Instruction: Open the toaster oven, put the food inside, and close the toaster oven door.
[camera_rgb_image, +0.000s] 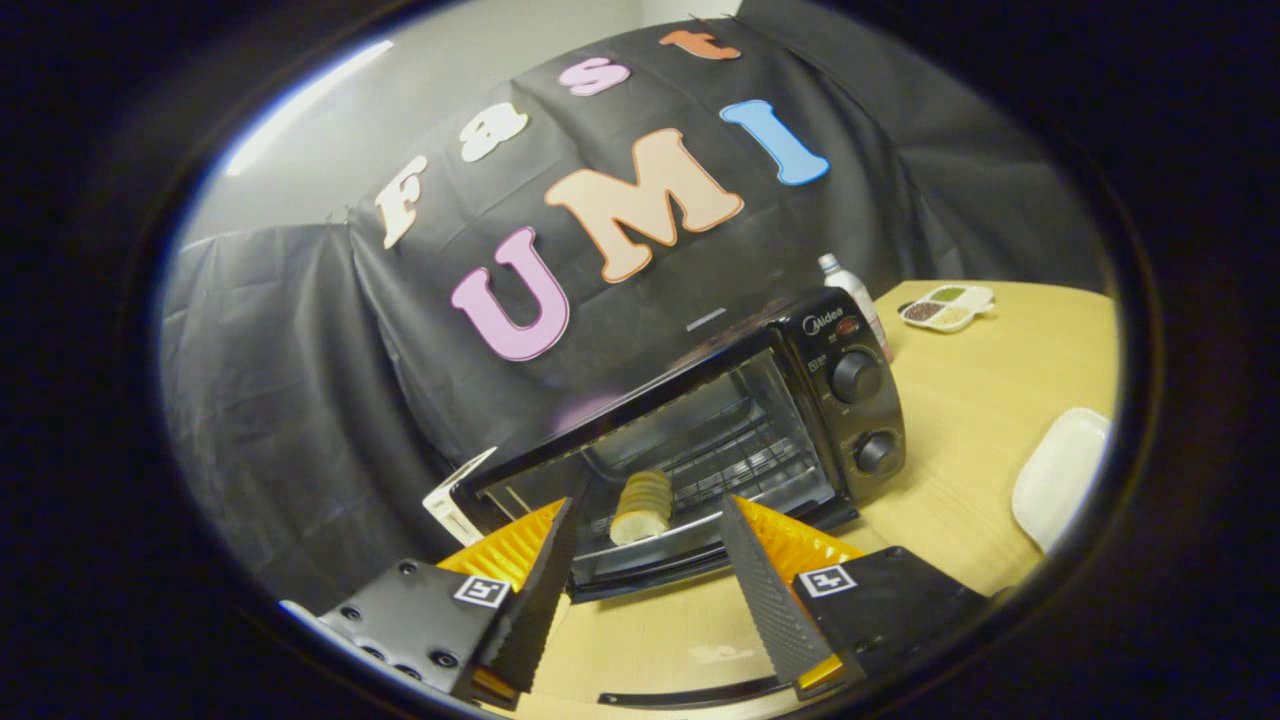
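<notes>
Black cloth hangs behind a pale wooden surface (960, 420). On it sits a black toaster oven (700, 430) with two round knobs and a glass door (650, 565) that lies folded down and open. A small tan piece of bread (640, 508) stands just inside, near the front, straight ahead of the fingers (648, 560) and in line with the gap between them. They are spread wide and hold nothing. I think closing the door is next. A white plate (1060, 480) rests well off to the side.

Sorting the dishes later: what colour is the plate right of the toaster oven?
White plate, seen in the gripper view; gripper open.
</notes>
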